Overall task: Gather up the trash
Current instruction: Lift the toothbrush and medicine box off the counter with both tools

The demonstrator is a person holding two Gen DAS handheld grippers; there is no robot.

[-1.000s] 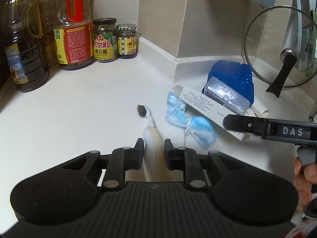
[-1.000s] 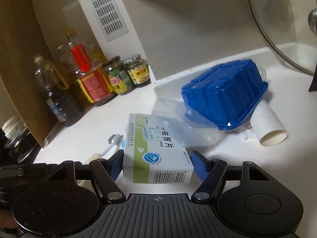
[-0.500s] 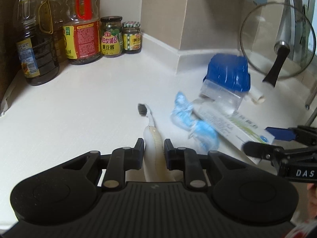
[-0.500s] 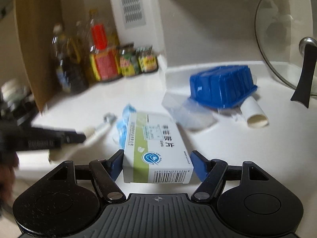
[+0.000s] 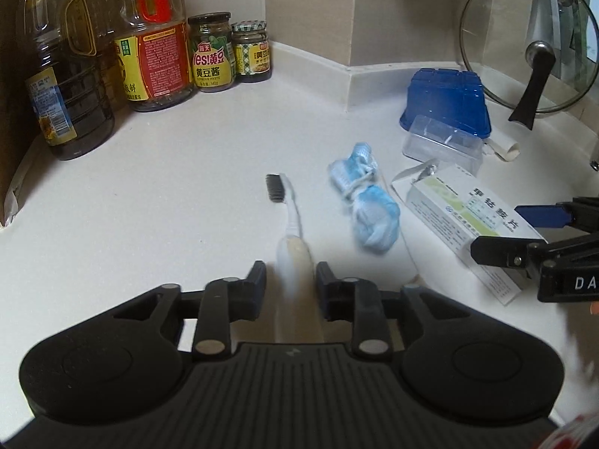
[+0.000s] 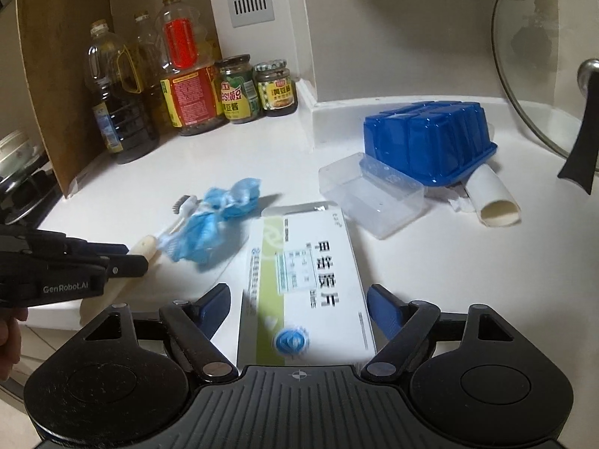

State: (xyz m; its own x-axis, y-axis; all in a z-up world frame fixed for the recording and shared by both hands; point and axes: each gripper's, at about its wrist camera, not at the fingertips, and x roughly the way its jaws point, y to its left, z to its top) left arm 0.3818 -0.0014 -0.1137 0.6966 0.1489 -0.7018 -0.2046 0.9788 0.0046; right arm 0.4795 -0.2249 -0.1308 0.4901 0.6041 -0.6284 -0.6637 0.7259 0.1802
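Observation:
A white toothbrush (image 5: 292,220) with dark bristles lies on the white counter (image 5: 149,187). Its thick handle sits between the fingers of my left gripper (image 5: 290,275), whose jaws are opening, with a gap on each side. A crumpled blue mask (image 5: 368,205) lies just right of the toothbrush. A white and green medicine box (image 6: 310,269), blurred, sits between the blue pads of my right gripper (image 6: 297,299). Those jaws are opening too and stand clear of the box's sides. The left gripper (image 6: 123,258) shows at the left of the right wrist view.
An upturned blue tub (image 6: 430,138), a clear plastic box (image 6: 370,194) and a paper tube (image 6: 494,202) lie behind the medicine box. Oil bottles (image 5: 63,75) and sauce jars (image 5: 213,52) fill the back left corner. A glass lid (image 5: 524,37) leans at the right.
Both grippers' jaws have widened. The left fingers have come off the toothbrush handle, and the right pads have come off the medicine box, which now looks blurred.

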